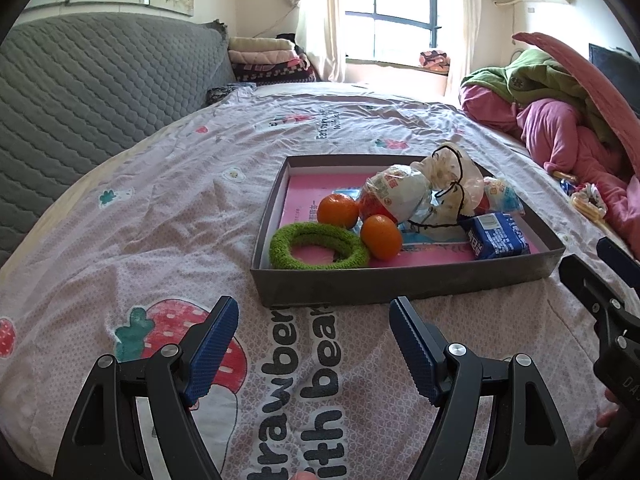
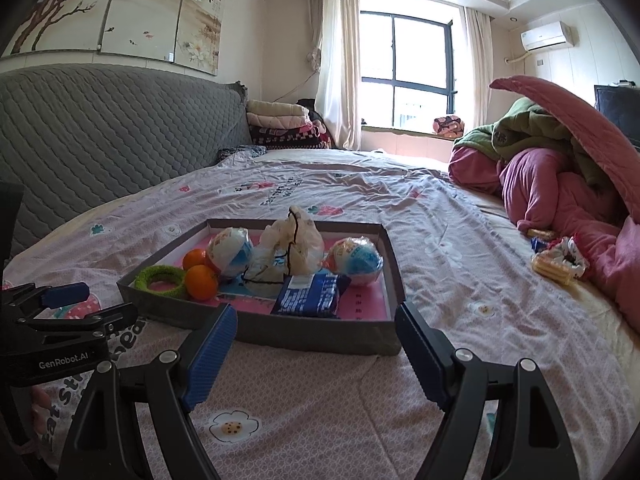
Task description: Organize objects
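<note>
Left gripper (image 1: 314, 344): at the bottom of the left wrist view, our jaws stand wide apart over the strawberry-print bedspread (image 1: 168, 216), holding nothing.
Right gripper (image 2: 316, 354): low in the right wrist view, jaws likewise apart and empty, just short of the tray's near wall.
Tray (image 1: 400, 282): a shallow grey box in mid-frame, resting on the bedspread.
In the tray: green ring (image 1: 318, 246) at the near left corner, two oranges (image 1: 381, 237) beside it, blue packet (image 1: 498, 236) at the near right, wrapped round snacks (image 2: 355, 260) and a crumpled clear bag (image 1: 448, 176) behind.
Strays: far right of the right wrist view, a yellow biscuit pack (image 2: 554, 266) and small bits lie against the pink quilt (image 2: 560, 192), well apart from the tray.
Step in hand, we judge: fetching those strays.
Doing it well: we would reach with the right gripper, close across the pack's narrow side, squeeze gently, then set it in the tray's bare pink corner.
</note>
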`<state>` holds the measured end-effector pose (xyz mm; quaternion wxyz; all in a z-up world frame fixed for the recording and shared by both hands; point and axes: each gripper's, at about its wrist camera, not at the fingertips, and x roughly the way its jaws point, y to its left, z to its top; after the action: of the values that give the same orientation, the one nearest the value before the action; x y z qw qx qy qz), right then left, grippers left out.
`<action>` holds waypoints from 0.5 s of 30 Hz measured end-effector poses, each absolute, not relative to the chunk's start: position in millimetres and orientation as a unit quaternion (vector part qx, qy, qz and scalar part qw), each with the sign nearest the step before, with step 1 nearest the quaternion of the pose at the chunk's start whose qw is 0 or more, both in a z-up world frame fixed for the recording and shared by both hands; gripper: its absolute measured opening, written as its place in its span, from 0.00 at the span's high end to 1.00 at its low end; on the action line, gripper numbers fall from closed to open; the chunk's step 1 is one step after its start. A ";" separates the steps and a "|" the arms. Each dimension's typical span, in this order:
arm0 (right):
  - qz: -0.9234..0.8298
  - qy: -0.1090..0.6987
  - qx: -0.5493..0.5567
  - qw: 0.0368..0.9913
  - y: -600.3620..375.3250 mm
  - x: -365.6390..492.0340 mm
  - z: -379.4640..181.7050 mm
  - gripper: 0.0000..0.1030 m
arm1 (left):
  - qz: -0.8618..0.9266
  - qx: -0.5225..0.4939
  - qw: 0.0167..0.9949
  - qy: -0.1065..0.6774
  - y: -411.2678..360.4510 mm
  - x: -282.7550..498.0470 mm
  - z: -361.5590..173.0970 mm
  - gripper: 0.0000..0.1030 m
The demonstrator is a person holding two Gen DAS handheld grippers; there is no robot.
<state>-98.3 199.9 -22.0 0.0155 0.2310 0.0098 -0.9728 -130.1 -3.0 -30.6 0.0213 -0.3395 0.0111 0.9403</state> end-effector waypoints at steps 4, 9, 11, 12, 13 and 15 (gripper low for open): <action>-0.970 -0.005 0.244 0.016 201.2 -101.3 -29.7 0.22 | 0.938 -0.346 0.030 0.003 -2.0 -132.3 -36.4 0.23; -0.966 -0.021 0.257 0.016 202.6 -103.5 -39.8 0.22 | 0.936 -0.352 0.022 0.000 -2.2 -134.3 -42.8 0.23; -0.965 -0.020 0.263 0.016 202.0 -104.5 -43.3 0.22 | 0.936 -0.351 0.020 -0.001 -2.7 -134.0 -44.2 0.23; -0.964 -0.021 0.264 0.017 201.5 -104.7 -44.6 0.22 | 0.936 -0.351 0.020 0.000 -2.3 -133.7 -44.9 0.23; -0.964 -0.023 0.265 0.019 201.3 -104.7 -45.8 0.22 | 0.936 -0.350 0.020 0.001 -2.0 -133.6 -45.1 0.23; -0.964 -0.024 0.266 0.020 200.9 -104.6 -47.2 0.22 | 0.937 -0.349 0.021 0.005 -0.7 -133.2 -46.3 0.23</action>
<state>-104.6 200.9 -47.2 0.0197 0.2656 -0.0241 -0.9636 -133.2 -0.7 -46.3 0.0209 -0.3487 0.0051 0.9370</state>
